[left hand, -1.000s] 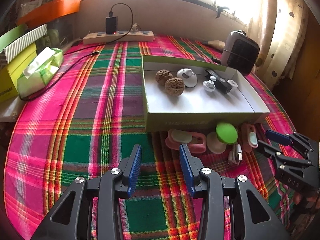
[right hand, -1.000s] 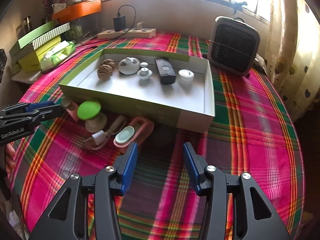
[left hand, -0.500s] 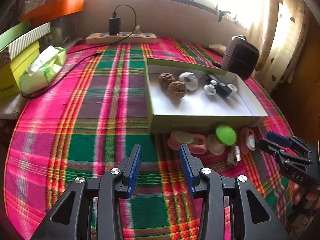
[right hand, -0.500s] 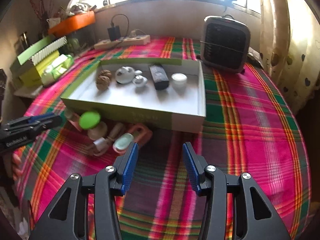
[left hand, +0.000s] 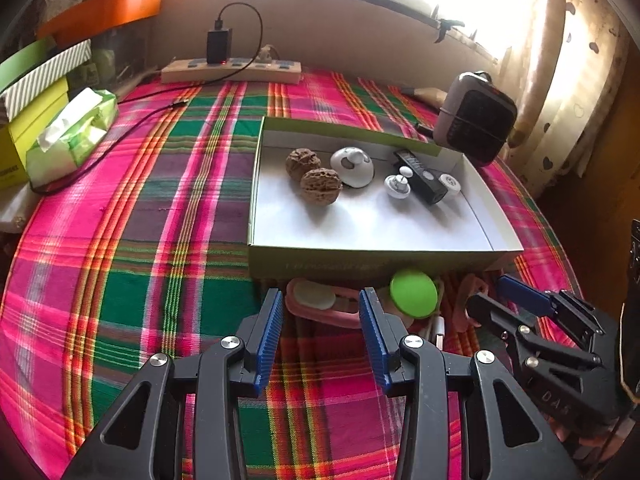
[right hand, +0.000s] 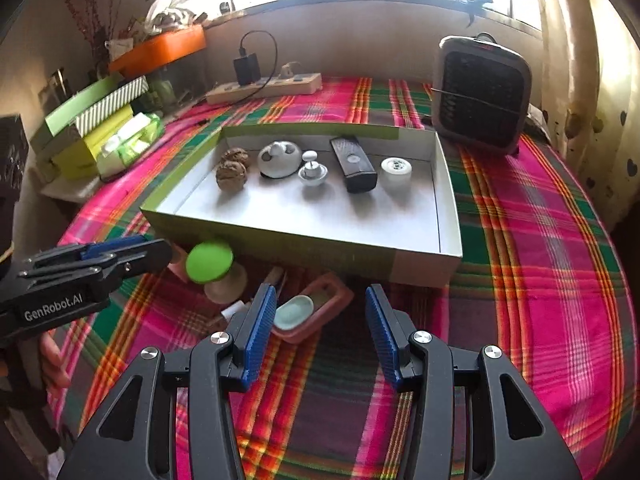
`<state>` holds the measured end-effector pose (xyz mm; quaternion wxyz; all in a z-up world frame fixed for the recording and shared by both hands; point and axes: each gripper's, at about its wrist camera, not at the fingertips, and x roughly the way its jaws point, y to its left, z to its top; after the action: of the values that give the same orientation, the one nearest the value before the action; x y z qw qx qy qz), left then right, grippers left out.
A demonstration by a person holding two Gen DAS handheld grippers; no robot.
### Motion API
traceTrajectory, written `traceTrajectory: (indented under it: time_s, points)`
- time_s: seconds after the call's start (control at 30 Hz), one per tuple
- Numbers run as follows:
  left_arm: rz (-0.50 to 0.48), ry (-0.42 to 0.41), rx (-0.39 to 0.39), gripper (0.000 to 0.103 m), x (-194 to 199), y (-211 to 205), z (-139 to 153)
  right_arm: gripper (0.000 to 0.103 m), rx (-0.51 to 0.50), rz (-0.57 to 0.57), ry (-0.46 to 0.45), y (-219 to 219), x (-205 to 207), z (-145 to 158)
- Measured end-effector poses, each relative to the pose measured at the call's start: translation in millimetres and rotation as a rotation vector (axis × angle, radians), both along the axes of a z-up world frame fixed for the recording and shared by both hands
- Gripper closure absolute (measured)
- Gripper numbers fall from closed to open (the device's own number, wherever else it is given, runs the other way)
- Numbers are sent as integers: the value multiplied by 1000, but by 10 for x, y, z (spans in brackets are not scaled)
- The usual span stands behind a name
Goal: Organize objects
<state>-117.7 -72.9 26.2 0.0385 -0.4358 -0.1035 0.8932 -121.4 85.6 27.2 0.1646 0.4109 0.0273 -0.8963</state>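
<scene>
A shallow green-sided box (left hand: 360,268) (right hand: 304,248) lies on the plaid cloth. It holds two walnuts (left hand: 320,186) (right hand: 231,175), a white round device (left hand: 352,162), a white knob (left hand: 397,186), a black remote (left hand: 420,176) (right hand: 354,164) and a white wheel (right hand: 396,170). In front of it lie a pink case (left hand: 320,304), a second pink case (right hand: 312,310), a green-topped stand (left hand: 414,293) (right hand: 210,262) and a white cable plug (left hand: 438,326). My left gripper (left hand: 322,326) is open, just short of the first pink case. My right gripper (right hand: 318,328) is open over the second one.
A small heater (left hand: 474,122) (right hand: 480,96) stands behind the box at the right. A power strip with a charger (left hand: 230,70) lies at the back. A tissue pack (left hand: 72,136) and stacked boxes (left hand: 32,92) sit at the left. Curtains hang at the right.
Both grippers have moved forward toward the loose items in front of the box. The jaws have stayed open.
</scene>
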Motion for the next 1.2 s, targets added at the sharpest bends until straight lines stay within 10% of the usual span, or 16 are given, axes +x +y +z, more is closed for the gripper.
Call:
traceTrajectory:
  time_s: [1.2]
  points:
    - [48,-67,-115,65,169,-195,-64,54,127,-60,-18,211,-4,-68]
